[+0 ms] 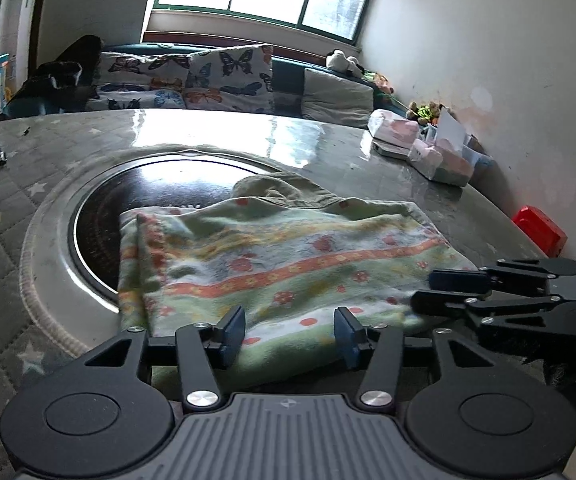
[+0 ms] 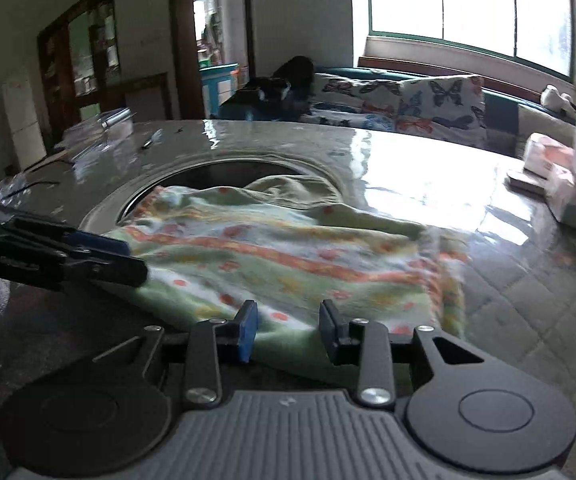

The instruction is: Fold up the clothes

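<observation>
A soft green fleece garment with orange flowered stripes (image 1: 279, 264) is spread on the quilted grey surface (image 1: 3, 216), its near hem lying between the parted jaws of the left hand-held gripper (image 1: 290, 334) and the right hand-held gripper (image 2: 288, 330), stripes running crosswise, both equally near.

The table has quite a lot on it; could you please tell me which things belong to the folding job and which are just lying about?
Job:
- patterned cloth
- left gripper, jaws open
- right gripper, jaws open

Lying about:
- tissue packs
- red box
- pen
- butterfly cushions
</observation>
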